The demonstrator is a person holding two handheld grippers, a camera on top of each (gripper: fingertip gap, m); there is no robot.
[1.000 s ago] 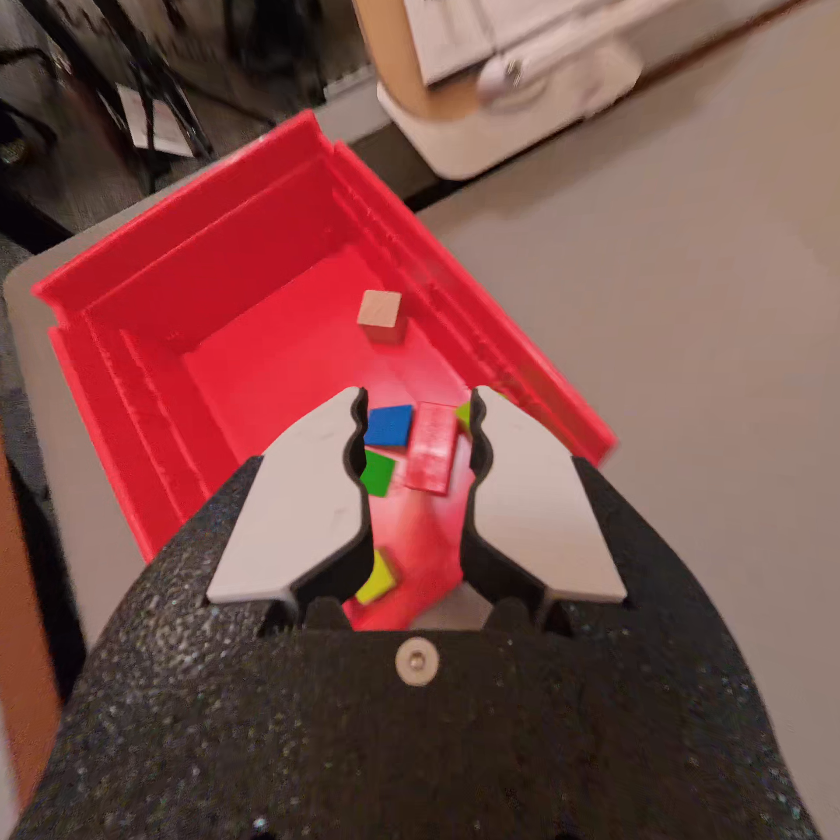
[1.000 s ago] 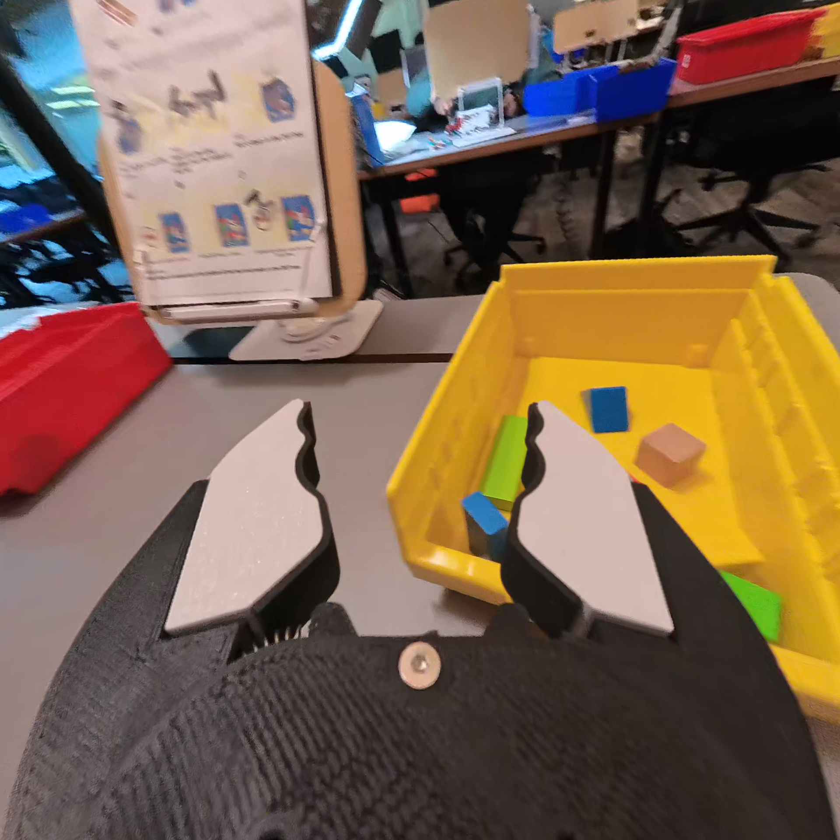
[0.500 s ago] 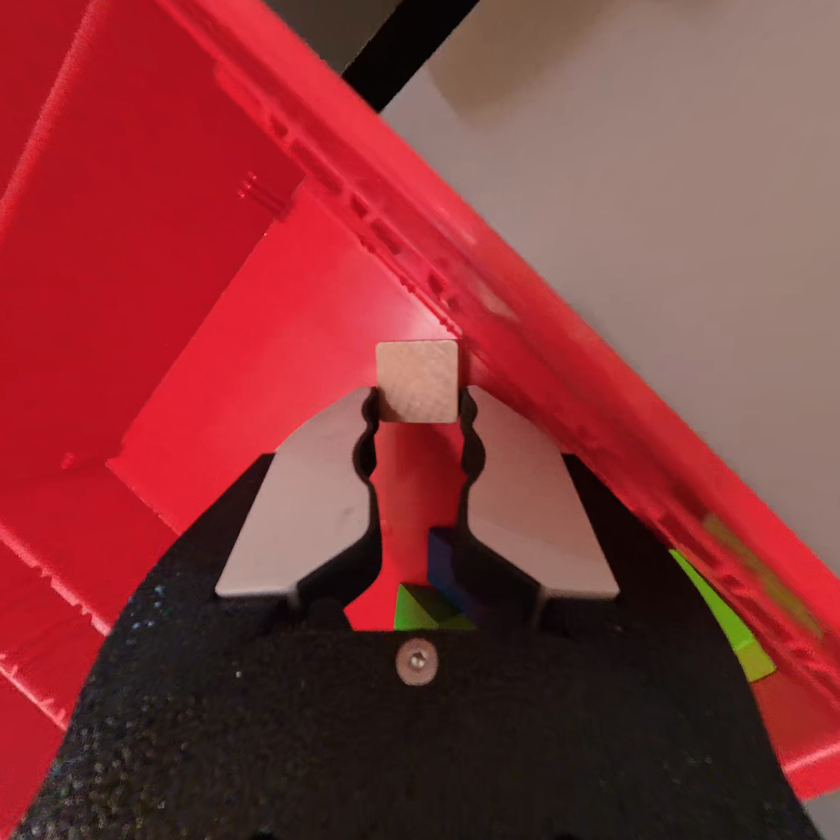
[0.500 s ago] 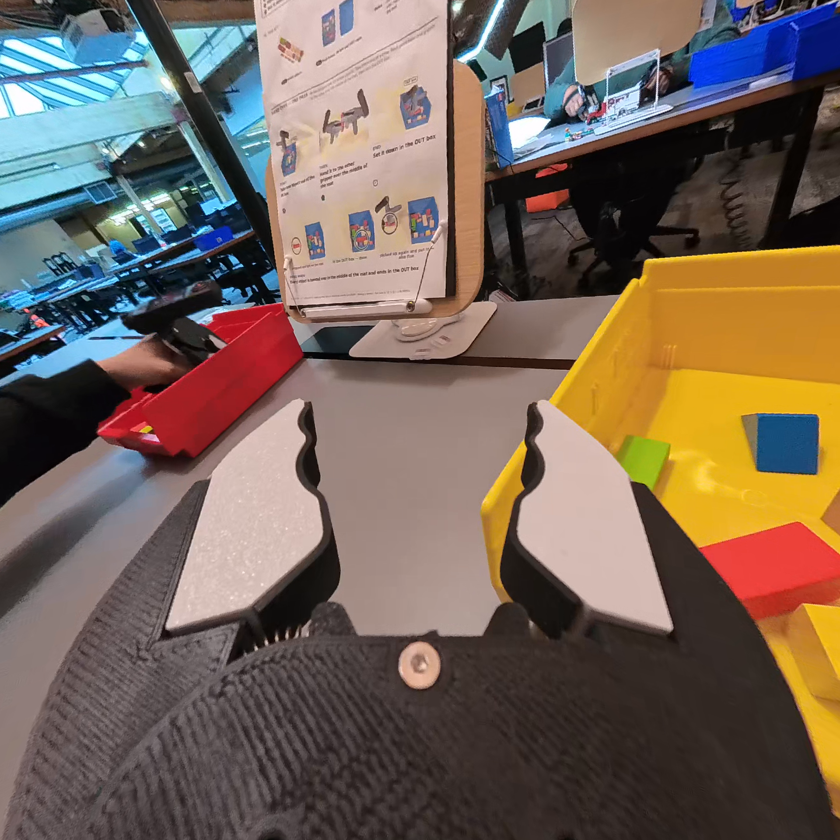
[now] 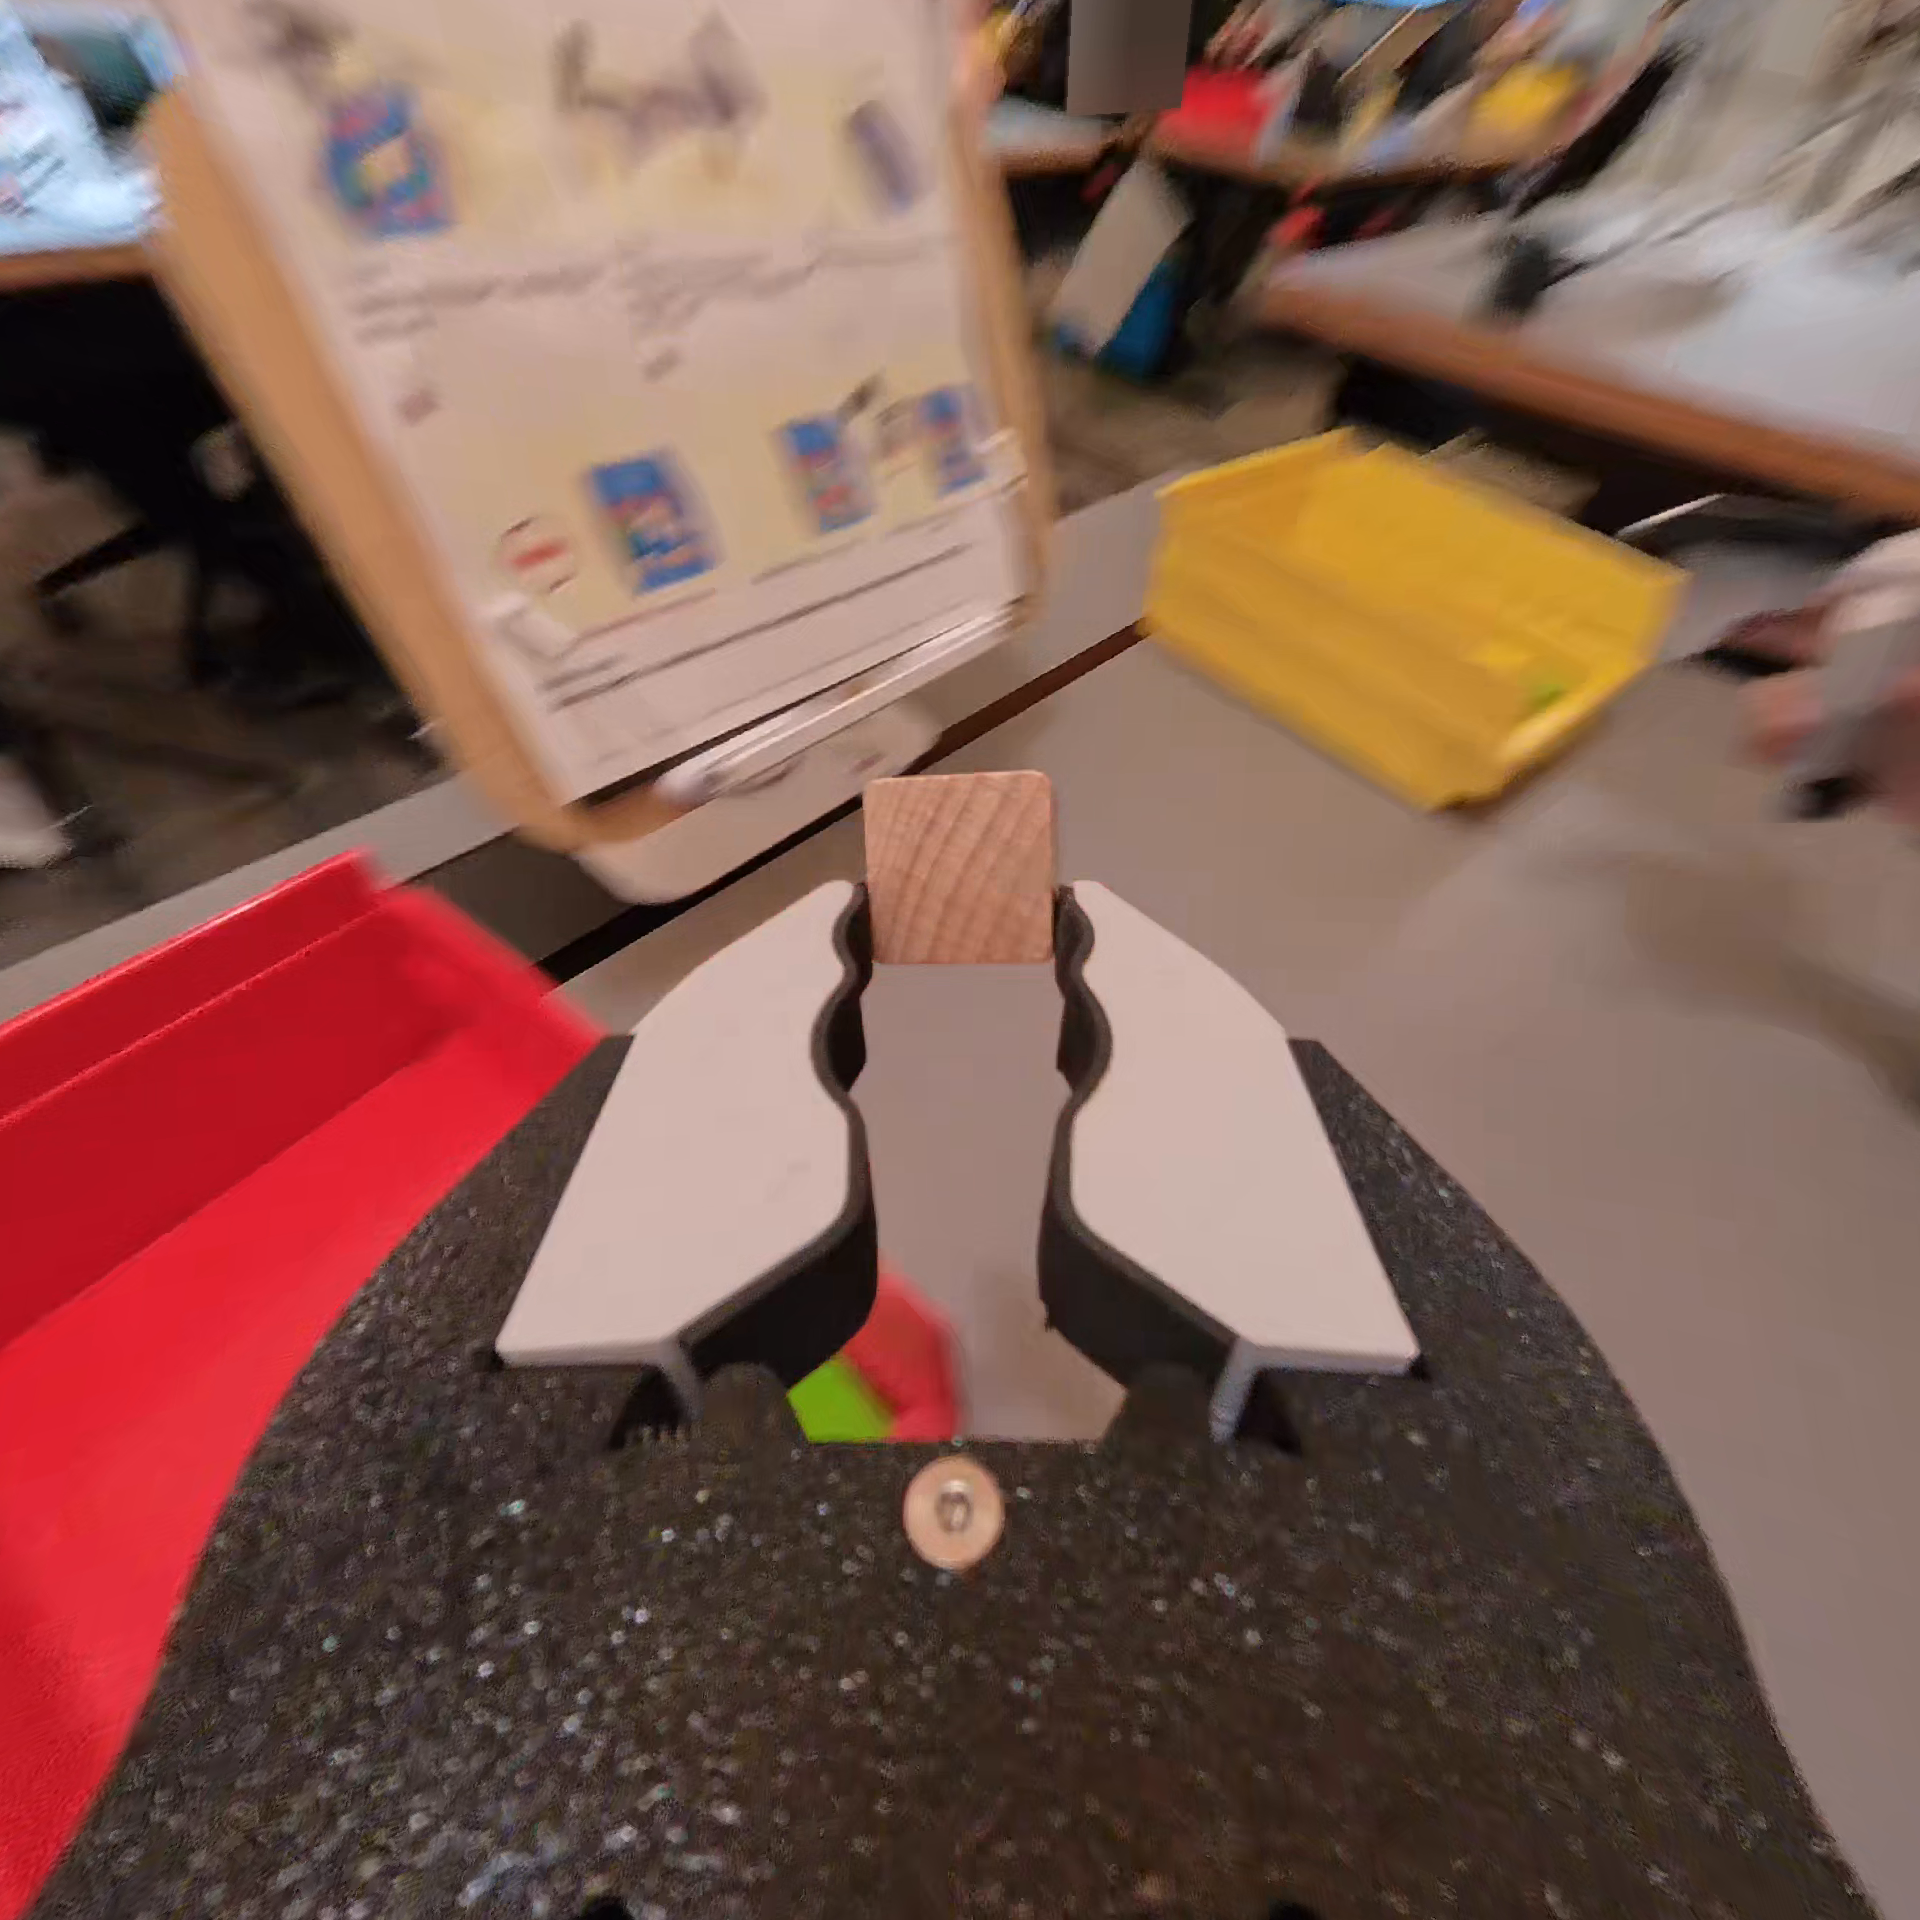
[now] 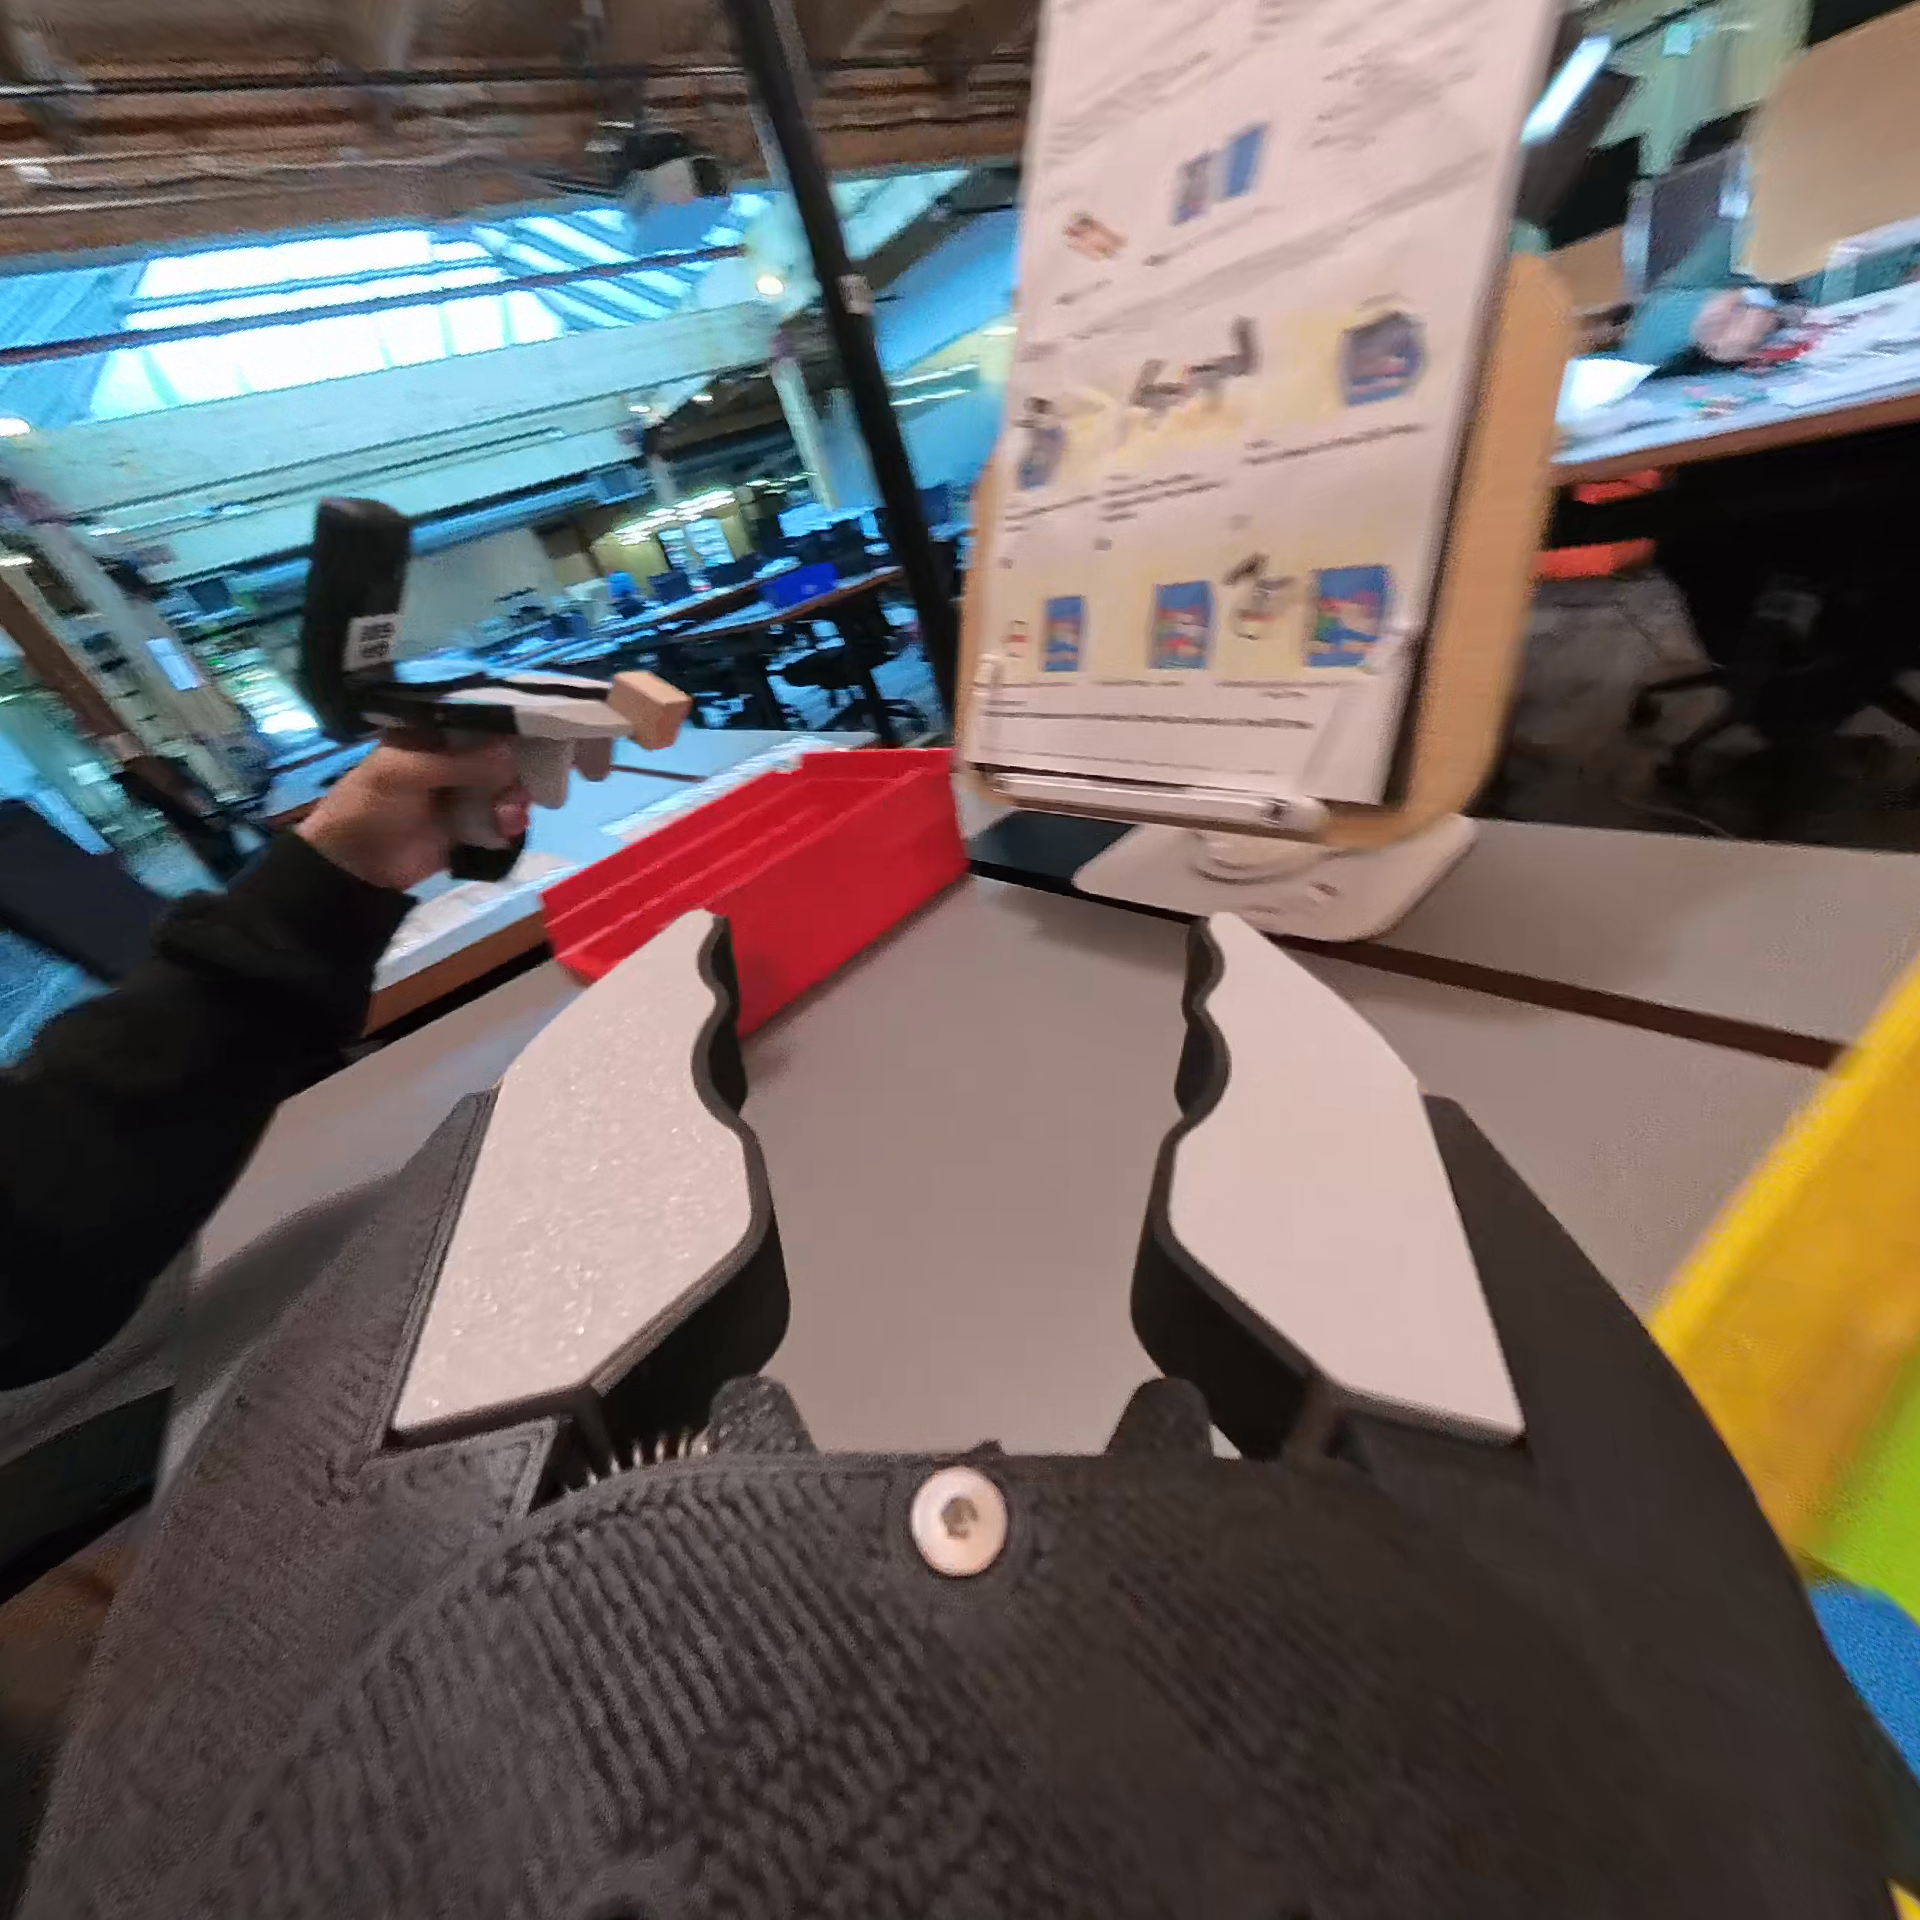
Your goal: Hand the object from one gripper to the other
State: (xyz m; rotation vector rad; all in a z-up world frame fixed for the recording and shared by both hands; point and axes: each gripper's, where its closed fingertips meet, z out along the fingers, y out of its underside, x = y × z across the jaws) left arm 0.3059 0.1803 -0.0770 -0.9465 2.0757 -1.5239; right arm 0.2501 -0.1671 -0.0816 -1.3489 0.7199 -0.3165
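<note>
My left gripper (image 5: 961,925) is shut on a plain wooden cube (image 5: 958,868), pinched at the fingertips and held in the air above the grey table, to the right of the red bin (image 5: 187,1122). The right wrist view shows that gripper at the far left (image 6: 613,717) with the wooden cube (image 6: 652,709) at its tip, raised above the red bin (image 6: 790,862). My right gripper (image 6: 961,971) is open and empty over the table (image 6: 966,1143), apart from the cube.
A yellow bin (image 5: 1382,613) with coloured blocks stands at the right; its edge also shows in the right wrist view (image 6: 1808,1299). An instruction sheet on a wooden stand (image 6: 1236,416) stands at the back of the table. A person's hand and dark sleeve (image 6: 208,997) hold the left gripper.
My left gripper closed on the wooden cube in the red bin and lifted it out, swinging right. My right gripper, still open, turned left away from the yellow bin.
</note>
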